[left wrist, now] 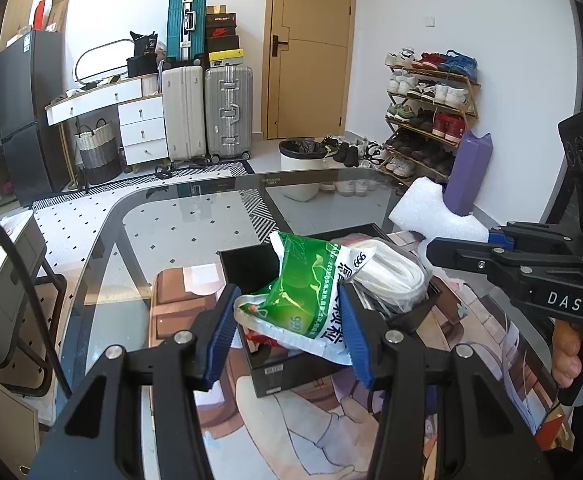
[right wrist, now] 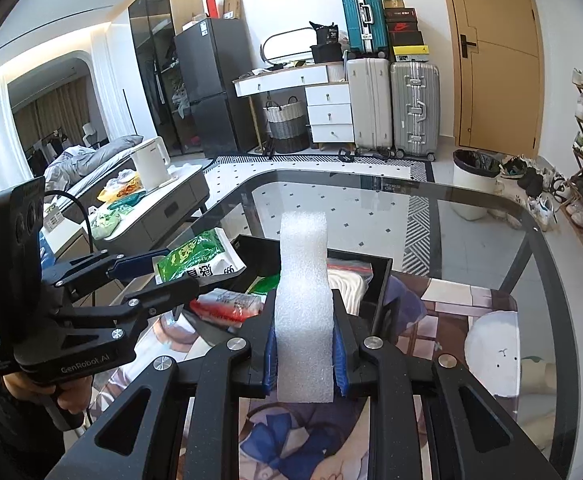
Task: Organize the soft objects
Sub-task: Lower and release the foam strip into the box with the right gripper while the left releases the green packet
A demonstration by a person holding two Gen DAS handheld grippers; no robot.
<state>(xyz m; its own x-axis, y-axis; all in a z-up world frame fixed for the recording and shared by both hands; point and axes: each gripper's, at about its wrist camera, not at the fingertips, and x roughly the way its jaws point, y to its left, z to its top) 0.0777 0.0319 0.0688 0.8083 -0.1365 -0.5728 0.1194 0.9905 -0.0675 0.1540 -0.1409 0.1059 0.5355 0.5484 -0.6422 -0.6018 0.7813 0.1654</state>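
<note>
Now left gripper (left wrist: 287,320) clamps green packet (left wrist: 303,300); right gripper (right wrist: 303,344) clamps foam strip (right wrist: 303,312) over black tray (right wrist: 383,280).

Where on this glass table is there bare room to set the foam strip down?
Bare glass runs from the black box out to the table's far rim, and right of the printed mat. The box is crowded: white bundle, red packet, green bag above it.

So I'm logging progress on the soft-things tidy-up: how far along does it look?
Partly done. The black box already holds a white bundle and a red packet. In hand: the left gripper grips the green bag over the box; the right gripper clamps the white foam strip. Both still need placing inside.
</note>
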